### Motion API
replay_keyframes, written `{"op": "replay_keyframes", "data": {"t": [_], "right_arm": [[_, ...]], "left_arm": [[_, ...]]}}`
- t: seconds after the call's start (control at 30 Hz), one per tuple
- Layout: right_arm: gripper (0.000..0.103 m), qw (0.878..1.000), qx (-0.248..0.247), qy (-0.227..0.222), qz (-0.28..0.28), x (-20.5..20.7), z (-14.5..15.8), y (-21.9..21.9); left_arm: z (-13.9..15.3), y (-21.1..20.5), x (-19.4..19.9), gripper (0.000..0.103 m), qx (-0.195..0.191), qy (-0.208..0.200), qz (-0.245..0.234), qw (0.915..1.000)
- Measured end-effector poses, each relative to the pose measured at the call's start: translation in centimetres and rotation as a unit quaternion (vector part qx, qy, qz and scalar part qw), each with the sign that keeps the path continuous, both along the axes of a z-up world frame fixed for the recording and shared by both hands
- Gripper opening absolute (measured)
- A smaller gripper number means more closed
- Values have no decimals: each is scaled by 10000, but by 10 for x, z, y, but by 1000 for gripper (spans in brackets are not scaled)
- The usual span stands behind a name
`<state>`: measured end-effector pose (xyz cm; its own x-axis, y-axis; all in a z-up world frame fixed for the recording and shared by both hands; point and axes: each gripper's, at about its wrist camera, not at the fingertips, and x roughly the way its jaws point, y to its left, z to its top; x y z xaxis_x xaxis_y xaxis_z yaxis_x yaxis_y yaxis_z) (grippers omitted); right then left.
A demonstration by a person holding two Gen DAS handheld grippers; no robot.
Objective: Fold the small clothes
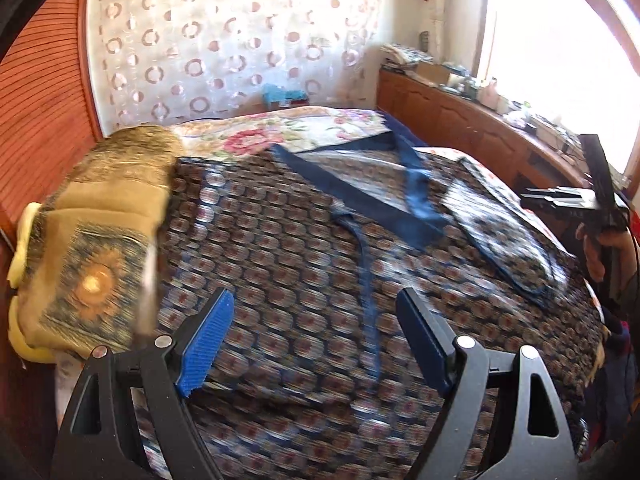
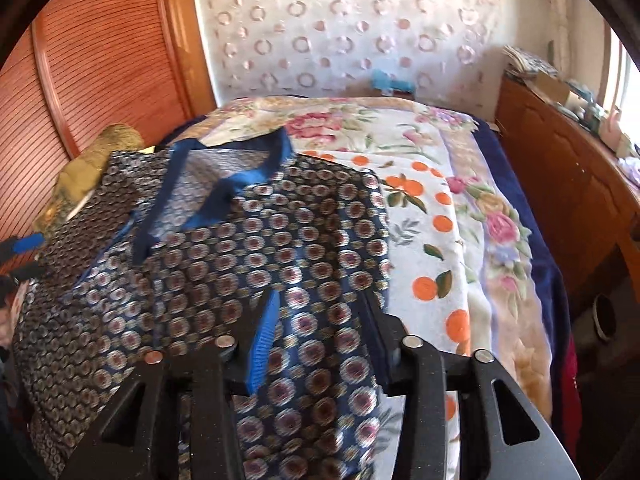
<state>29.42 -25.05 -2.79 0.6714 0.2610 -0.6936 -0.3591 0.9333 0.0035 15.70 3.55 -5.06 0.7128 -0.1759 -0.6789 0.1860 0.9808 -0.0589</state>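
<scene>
My left gripper (image 1: 316, 344) hovers spread wide, holding nothing, above the patterned garment (image 1: 280, 248); my right gripper (image 2: 320, 332) has fabric between its fingers, though I cannot tell if it's clamped. The garment lies on the bed (image 2: 460, 184), barely folded.

Left gripper (image 1: 316, 336) low in the left wrist frame, fingers spread wide, blue pads facing inward, nothing between them, right gripper (image 2: 320, 320) at bottom centre of the right wrist frame, fingers parted around patterned cloth, grip unclear
</scene>
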Motion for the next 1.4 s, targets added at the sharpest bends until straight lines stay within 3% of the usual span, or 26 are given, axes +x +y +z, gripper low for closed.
{"op": "replay_keyframes", "data": {"t": [0.1, 0.37, 0.7, 1.03, 1.13, 1.4], "right_arm": [[57, 10000, -78, 19, -58, 10, -1, 2], [58, 9994, -326, 121, -24, 56, -16, 9], [58, 9991, -353, 231, 81, 98, -28, 13], [64, 9994, -332, 42, 109, 88, -38, 9], [67, 9992, -382, 40, 117, 88, -38, 10], [75, 9990, -375, 86, 230, 88, -37, 12]], "left_arm": [[3, 22, 16, 84, 69, 20, 171, 9998], [0, 63, 73, 70, 90, 307, 450, 9985], [-18, 60, 143, 59, 317, 687, 343, 9965], [-35, 51, 176, 59, 747, 974, 253, 9921], [-38, 48, 183, 54, 824, 1042, 235, 9909], [-41, 46, 187, 15, 859, 1179, 198, 9891]]}}
